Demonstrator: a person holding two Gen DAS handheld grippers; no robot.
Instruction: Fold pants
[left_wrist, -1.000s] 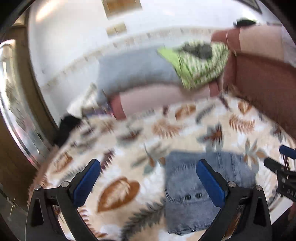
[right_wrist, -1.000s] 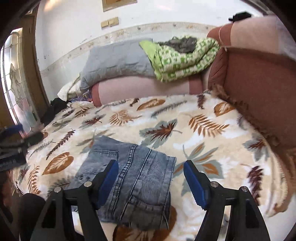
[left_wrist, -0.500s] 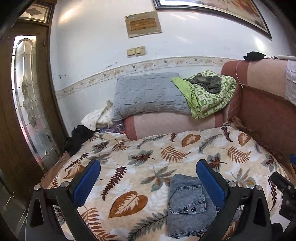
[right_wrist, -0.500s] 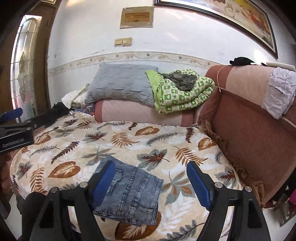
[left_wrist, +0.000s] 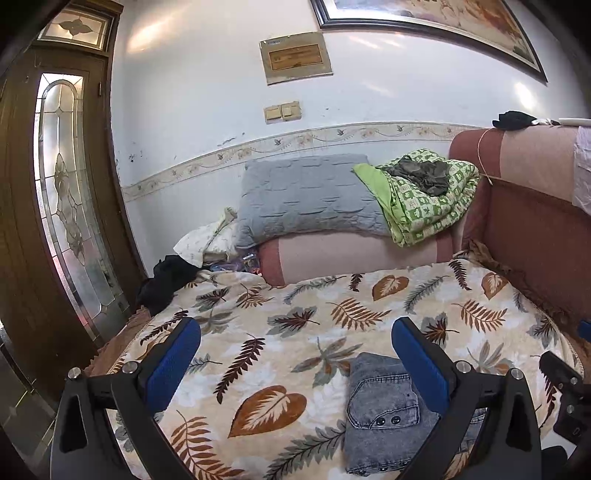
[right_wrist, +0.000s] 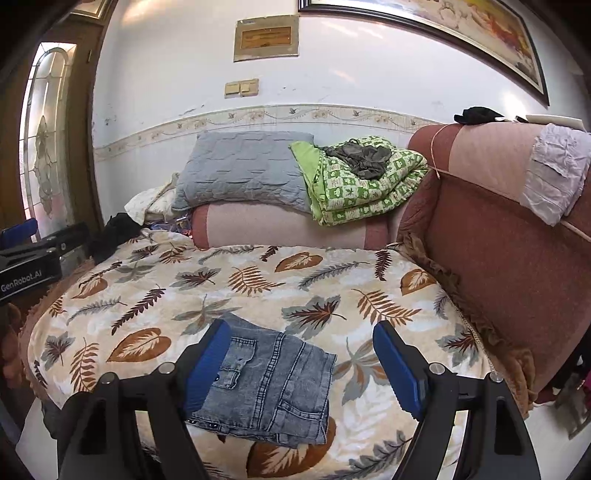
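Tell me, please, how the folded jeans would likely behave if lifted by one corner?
The jeans are soft layered denim, so they would probably droop and unfold. On the plush blanket, a push would likely bunch them, not slide them.

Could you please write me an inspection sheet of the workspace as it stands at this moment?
Surface: sofa seat covered by a cream leaf-print blanket.
Job's things: grey-blue denim pants, folded into a compact rectangle, lying flat near the front edge.
Clutter: grey quilted pillow, folded green patterned quilt, black cloth at the blanket's left edge.
Grippers: left gripper and right gripper both open, holding nothing.
Cables: nothing seen.
Surroundings: white wall, framed picture, wooden door with patterned glass.
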